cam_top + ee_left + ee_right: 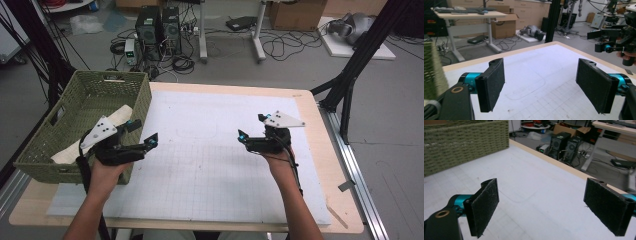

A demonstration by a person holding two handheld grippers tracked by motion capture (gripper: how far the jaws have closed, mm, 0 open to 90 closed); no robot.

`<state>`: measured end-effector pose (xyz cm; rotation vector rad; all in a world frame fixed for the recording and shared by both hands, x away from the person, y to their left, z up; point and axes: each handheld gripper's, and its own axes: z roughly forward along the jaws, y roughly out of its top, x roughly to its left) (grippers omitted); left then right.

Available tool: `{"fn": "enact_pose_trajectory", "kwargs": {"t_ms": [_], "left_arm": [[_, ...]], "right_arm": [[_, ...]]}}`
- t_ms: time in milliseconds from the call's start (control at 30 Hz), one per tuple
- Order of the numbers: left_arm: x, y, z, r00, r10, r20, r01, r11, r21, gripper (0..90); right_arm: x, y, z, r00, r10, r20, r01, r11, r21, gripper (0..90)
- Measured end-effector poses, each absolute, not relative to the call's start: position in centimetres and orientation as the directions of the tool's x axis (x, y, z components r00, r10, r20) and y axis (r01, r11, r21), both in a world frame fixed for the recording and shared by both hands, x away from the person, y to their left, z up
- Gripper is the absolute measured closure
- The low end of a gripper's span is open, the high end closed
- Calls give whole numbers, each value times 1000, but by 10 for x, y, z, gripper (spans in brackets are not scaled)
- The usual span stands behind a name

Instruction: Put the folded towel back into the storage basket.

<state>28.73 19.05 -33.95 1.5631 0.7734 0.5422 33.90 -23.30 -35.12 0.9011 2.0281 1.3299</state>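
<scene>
My left gripper (143, 132) hovers over the left part of the white grid mat (210, 165), just beside the green woven basket (112, 76). Its jaws stand wide apart with nothing between them, as the left gripper view confirms (540, 87). My right gripper (251, 126) hangs over the mat right of centre and points left. Its jaws are also spread, and its black pads (485, 205) hold nothing (549, 207). A pale, cloth-like thing (117, 116) lies inside the basket. From the left gripper view, the right gripper (610, 46) is far off at the right edge.
The basket wall (466, 142) rises at the left of the right gripper view. The wooden table edge (320, 130) frames the mat. Behind the table on the floor are computer towers (159, 27), cables and desk legs. A black stand (350, 75) rises at the right.
</scene>
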Motion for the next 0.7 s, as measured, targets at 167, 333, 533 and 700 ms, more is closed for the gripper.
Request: {"fn": "enact_pose_trajectory", "kwargs": {"t_ms": [167, 333, 533, 700], "left_arm": [[289, 172, -346, 695, 715, -79, 162, -50, 985, 236], [289, 157, -354, 707, 705, -57, 156, -77, 985, 237], [288, 143, -369, 718, 695, -43, 166, -111, 980, 238], [287, 135, -380, 724, 690, -31, 176, -141, 974, 238]], "right_arm": [[327, -255, -356, -598, 797, -84, 243, 280, 929, 119], [312, -274, -361, -558, 824, -97, 238, 270, 933, 119], [290, -294, -376, -518, 851, -86, 255, 249, 934, 119], [277, -306, -386, -489, 868, -82, 264, 237, 935, 118]]}}
